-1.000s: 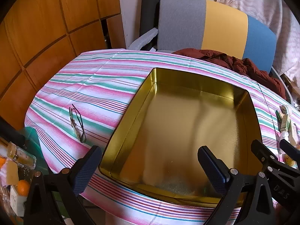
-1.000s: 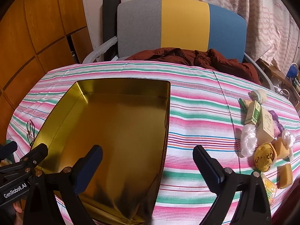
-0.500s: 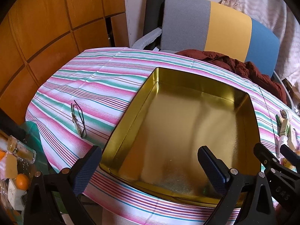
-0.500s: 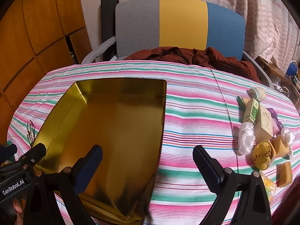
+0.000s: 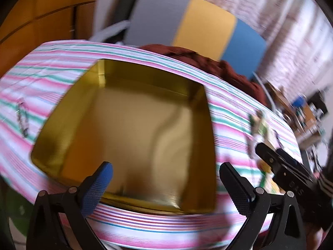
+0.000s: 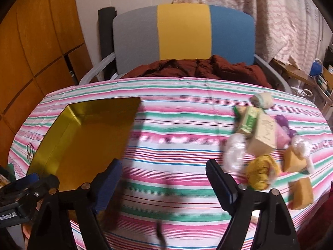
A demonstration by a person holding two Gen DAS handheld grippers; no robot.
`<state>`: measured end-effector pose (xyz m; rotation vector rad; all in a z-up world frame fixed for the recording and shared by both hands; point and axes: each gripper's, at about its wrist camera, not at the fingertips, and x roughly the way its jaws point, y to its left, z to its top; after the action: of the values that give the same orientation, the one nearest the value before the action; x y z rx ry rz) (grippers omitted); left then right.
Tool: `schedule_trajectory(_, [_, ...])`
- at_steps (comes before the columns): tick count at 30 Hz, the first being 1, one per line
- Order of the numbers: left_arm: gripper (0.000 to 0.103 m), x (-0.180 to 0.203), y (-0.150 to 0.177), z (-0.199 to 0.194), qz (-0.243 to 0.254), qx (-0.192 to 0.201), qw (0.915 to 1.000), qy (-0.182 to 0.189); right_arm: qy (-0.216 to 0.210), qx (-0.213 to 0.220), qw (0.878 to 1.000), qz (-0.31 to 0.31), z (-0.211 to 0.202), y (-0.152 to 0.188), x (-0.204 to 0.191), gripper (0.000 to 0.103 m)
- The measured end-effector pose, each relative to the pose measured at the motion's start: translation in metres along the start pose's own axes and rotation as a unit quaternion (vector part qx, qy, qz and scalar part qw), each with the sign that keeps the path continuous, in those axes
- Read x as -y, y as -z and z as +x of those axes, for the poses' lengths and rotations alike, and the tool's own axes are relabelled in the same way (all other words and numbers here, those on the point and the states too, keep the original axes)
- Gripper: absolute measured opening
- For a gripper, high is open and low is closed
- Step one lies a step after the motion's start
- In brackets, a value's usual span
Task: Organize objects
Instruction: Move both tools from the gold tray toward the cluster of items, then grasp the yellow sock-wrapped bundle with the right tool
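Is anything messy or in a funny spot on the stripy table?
Yes. The small packets and boxes lie jumbled in a heap on the right of the tablecloth, while the gold tin sits empty. A pair of glasses lies alone left of the tin.

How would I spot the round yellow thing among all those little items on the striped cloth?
Start at the striped tablecloth and go to the cluster of small items on its right side. At the cluster's near edge lies the round yellow item, just in front of the tan box. It is the only mustard-coloured disc; its neighbours are boxy blocks or clear wrappers.
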<state>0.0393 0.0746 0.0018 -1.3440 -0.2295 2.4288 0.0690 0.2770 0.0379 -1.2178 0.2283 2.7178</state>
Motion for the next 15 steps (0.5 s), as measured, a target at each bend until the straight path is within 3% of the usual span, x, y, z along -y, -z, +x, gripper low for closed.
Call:
schedule_trajectory(6, [0.103,0.055,0.012,0.003,0.086,-0.012,0.9955,0.039,0.027,-0.009,0.999,0.022,-0.015,0.017,0.068,0.083])
schedule_trajectory(11, [0.103,0.096,0.025,0.012,0.132,-0.033,0.9875,0.080,0.054,-0.050,0.994,0.078,-0.019,0.038,0.137,0.081])
schedule_trajectory(15, [0.103,0.116,0.036,0.024,0.158,-0.061,0.9815,0.090,0.078,-0.078,0.990,0.093,-0.020,0.061,0.171,0.074])
